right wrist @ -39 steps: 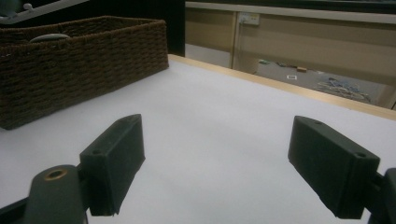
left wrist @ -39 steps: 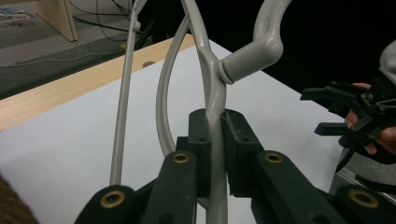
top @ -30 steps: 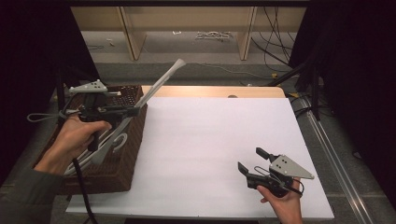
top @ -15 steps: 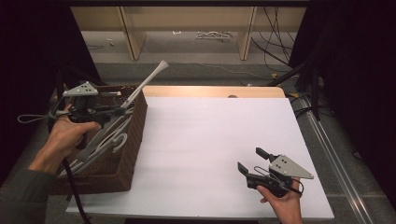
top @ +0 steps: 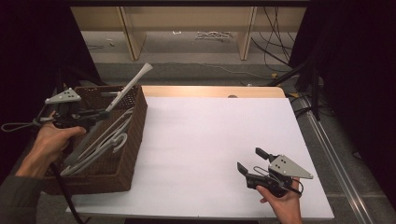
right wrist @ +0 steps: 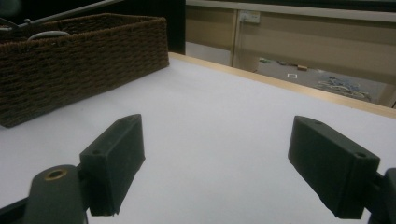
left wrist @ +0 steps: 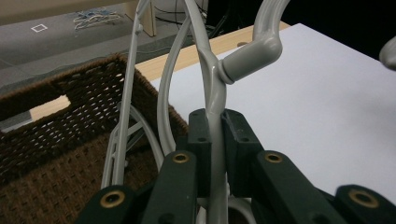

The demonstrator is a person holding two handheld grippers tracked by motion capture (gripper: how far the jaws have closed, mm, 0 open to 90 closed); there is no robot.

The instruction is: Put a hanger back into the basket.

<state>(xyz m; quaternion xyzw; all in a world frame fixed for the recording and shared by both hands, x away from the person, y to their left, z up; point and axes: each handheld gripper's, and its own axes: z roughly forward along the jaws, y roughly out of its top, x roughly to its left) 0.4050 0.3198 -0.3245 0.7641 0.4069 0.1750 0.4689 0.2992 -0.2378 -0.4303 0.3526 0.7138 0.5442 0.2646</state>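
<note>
High view: left tool (top: 100, 113) sits over the wicker basket (top: 135, 135) at the desk's (top: 210, 140) left edge, clamped on a grey plastic hanger (top: 128, 86). The hanger runs up and away from the tool tips, tilted, one end well above the basket rim; my read is it's being lifted clear of the other hangers (top: 100, 144) lying loose in the basket below the tool. Left forearm comes in low from the near-left corner, hand wrapped round the grip, tool roughly level and aimed toward the desk. Right tool (top: 250, 161) hovers low over the near-right part of the white desk, well apart from the basket, hand under it, tips aimed toward the basket; likely parked, waiting to take the hanger.

Left gripper view: both pads (left wrist: 201, 140) pinch the hanger's thin neck (left wrist: 215, 100) just below the hook joint. Grip at the neck keeps it from swinging. Basket beneath and left of the tool, bare desk ahead right.

Right gripper view: right tool (right wrist: 217, 163) spread wide, nothing between the pads, bare desk ahead, basket (right wrist: 84, 60) far ahead-left.
</note>
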